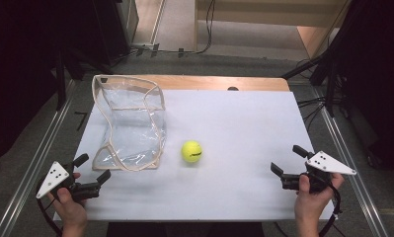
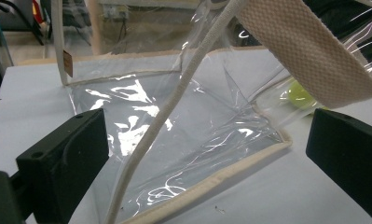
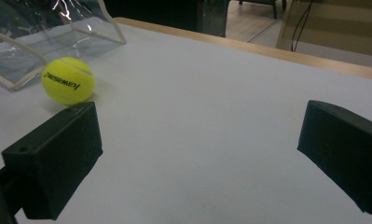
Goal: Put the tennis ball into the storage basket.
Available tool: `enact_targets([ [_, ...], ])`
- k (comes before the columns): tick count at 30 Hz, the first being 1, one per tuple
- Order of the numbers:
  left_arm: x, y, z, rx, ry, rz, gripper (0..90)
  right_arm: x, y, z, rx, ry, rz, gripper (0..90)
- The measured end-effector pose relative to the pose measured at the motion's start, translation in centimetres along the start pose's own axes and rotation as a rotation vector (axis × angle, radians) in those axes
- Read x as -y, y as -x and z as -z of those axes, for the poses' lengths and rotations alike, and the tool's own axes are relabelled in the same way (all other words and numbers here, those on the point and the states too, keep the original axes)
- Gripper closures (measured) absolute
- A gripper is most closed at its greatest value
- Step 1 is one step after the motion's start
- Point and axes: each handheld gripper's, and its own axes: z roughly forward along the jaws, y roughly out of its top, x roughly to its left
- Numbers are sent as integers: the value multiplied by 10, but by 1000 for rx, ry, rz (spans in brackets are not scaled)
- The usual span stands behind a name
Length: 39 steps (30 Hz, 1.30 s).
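A big white sheet (image 1: 244, 123) covered the table in the middle of the high view, and a strip of brown wood (image 1: 219, 82) showed along the sheet's top edge. A small dark spot (image 1: 232, 89) sat on that wood strip near the middle. Grey floor (image 1: 36, 148) lay on both sides of the table, with long metal rails (image 1: 355, 168) running down the left and right of the frame. The top left and top right corners of the room were very dark, and black cables (image 1: 204, 29) ran across the lighter floor at the top middle. A clear plastic bag (image 1: 130, 123) with pale cloth edges stood in the left half of the sheet, slumped and open. A yellow tennis ball (image 1: 191, 151) sat just right of the bag, near it but not touching. In the right gripper view the ball (image 3: 68, 80) was at the upper left, with black letters on it. The left gripper (image 1: 91, 174) was at the bottom left of the high view, held by a hand (image 1: 68, 200), with its jaws spread wide and holding nothing. In the left gripper view the bag (image 2: 183, 130) lay close between and past the jaws. The right gripper (image 1: 289, 162) was at the bottom right, held by the other hand (image 1: 313, 195), its jaws also spread wide over bare sheet.
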Motion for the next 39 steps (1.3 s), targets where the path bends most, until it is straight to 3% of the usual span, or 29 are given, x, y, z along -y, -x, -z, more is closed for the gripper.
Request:
enact_targets([
  [28, 0, 0, 0, 2, 5, 4, 0, -41, -23, -45, -107, -50, 76, 0],
  [31, 0, 0, 1, 0, 7, 5, 0, -46, -25, -50, -139, -44, 63, 0],
  [39, 0, 0, 1, 0, 14, 9, 0, -61, -39, -69, -190, -85, 98, 0],
])
